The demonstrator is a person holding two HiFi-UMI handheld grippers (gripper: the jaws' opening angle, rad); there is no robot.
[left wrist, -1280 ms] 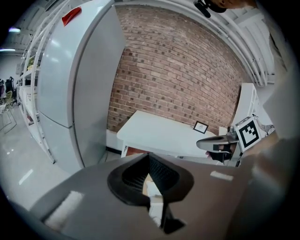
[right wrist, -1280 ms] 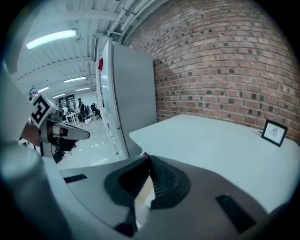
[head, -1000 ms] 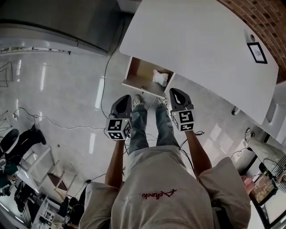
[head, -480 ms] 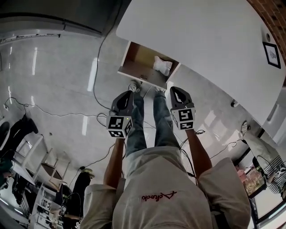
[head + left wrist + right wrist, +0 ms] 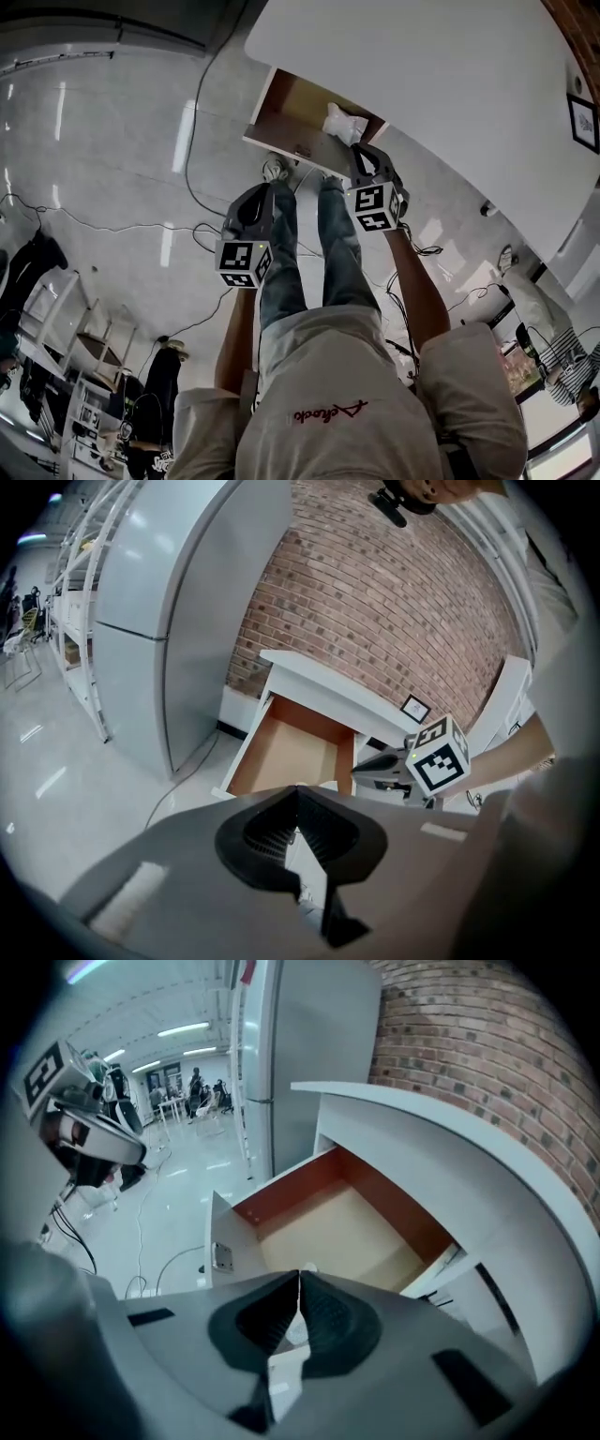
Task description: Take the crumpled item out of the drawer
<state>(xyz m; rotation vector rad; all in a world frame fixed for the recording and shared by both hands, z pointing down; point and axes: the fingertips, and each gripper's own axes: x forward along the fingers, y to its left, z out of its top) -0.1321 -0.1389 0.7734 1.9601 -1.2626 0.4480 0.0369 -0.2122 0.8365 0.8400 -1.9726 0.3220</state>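
The right gripper (image 5: 367, 153) has moved away from the person and down, from level with the left gripper (image 5: 265, 191) to the near right corner of the open drawer (image 5: 286, 112). The left gripper has also dropped a little and hangs nearer the person, over the floor (image 5: 112, 150) to the left of the person's legs (image 5: 300, 262).

The crumpled item (image 5: 344, 122), white, lies inside the drawer at its right end, towards the far side, just under the edge of the white counter (image 5: 441, 84). The right gripper's tips are near it but not touching it.

In the right gripper view the right gripper (image 5: 300, 1274) is clenched, its jaws pressed together with nothing held, aimed into the wooden drawer (image 5: 347, 1222) below the counter (image 5: 422, 1119). In the left gripper view the left gripper (image 5: 296, 789) is likewise clenched on nothing. The drawer (image 5: 291, 752) lies beyond it, with the right gripper (image 5: 358, 769) to its right.
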